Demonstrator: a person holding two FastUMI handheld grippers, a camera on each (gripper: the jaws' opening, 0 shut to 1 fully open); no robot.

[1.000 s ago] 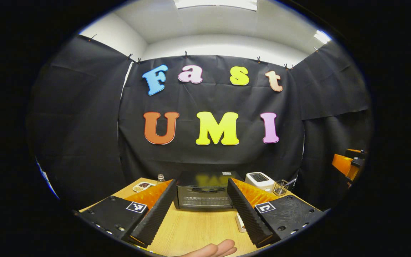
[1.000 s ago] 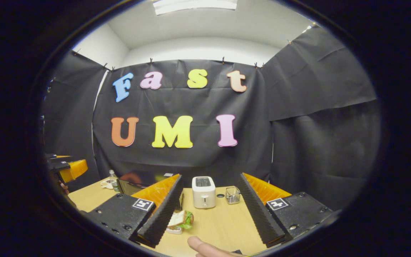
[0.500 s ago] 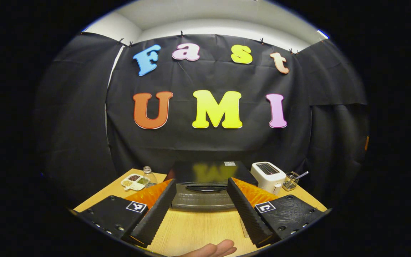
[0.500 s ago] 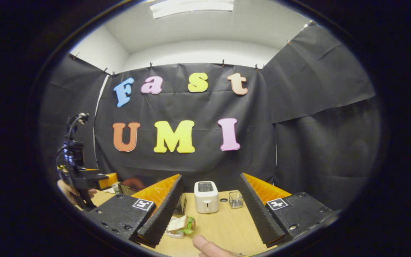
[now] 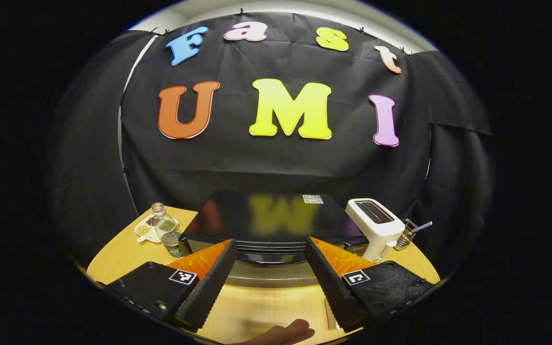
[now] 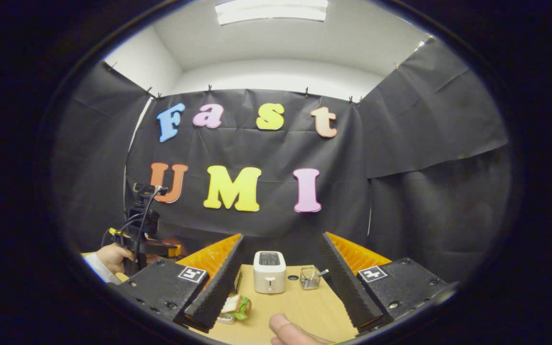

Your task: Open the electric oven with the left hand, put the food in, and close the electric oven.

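While its jaws gape empty, left gripper [image 5: 269, 280] faces oven [image 5: 269, 225] — untouched.

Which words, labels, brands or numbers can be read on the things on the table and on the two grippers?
No text can be read here.
White sticker on top of the electric oven: too small and blurred.
Label on the water bottle: blurred.
Square marker on the left gripper and square marker on the right gripper: black-and-white patterns, no words.
Toaster: no text visible.
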